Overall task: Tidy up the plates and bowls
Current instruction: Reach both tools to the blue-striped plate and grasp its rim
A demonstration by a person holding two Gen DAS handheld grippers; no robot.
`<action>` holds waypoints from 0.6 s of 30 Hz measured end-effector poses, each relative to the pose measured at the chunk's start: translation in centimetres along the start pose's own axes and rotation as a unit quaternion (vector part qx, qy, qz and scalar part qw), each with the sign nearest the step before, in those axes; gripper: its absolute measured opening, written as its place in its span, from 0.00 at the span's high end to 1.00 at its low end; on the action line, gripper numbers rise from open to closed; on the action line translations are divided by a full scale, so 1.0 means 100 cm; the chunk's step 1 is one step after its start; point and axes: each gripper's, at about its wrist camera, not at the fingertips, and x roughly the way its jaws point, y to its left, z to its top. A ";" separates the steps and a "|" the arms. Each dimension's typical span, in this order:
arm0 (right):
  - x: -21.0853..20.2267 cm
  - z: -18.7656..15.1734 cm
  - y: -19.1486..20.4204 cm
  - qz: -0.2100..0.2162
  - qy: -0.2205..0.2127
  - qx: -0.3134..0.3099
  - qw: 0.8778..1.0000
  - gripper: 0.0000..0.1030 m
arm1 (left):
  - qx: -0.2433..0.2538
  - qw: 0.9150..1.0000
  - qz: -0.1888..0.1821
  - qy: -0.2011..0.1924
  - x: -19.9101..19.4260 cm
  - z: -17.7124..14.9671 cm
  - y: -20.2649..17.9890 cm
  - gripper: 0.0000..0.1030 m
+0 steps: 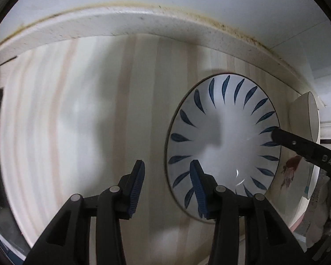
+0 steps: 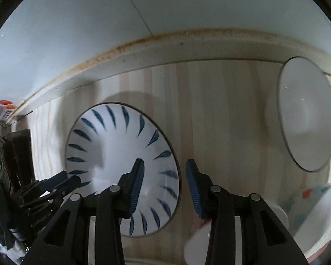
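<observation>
A pale striped wooden desk (image 2: pixel 220 114) carried a blue-leaf-patterned white bowl (image 2: pixel 112 154), with a plain white bowl (image 2: pixel 306 119) at two o'clock.

You see a white bowl (image 1: pixel 222 141) with dark-blue leaf strokes, a plain white bowl (image 2: pixel 309 119), and a pale striped wood table (image 1: pixel 88 110).

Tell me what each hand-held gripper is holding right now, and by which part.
Nothing is held. The left hand-held gripper and right hand-held gripper are both open above the blue-leaf bowl, with nothing between their fingers.

dim indoor light; soft shadows on counter (image 1: pixel 112 110); fisheye-bent edges; slight blur
</observation>
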 end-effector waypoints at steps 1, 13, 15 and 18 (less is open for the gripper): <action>0.005 0.001 -0.001 -0.001 0.005 0.001 1.000 0.68 | 0.004 1.000 0.001 0.000 0.003 0.001 -0.001 0.62; 0.015 0.004 -0.005 -0.013 -0.005 -0.018 1.000 0.79 | 0.021 1.000 0.004 -0.023 0.016 0.011 -0.009 0.78; 0.015 -0.002 -0.002 -0.011 -0.005 -0.018 1.000 0.79 | 0.023 0.999 0.007 -0.024 0.016 0.011 -0.011 0.78; 0.017 -0.002 -0.004 -0.004 -0.003 -0.014 1.000 0.79 | 0.029 0.999 0.015 -0.029 0.013 0.010 -0.016 0.79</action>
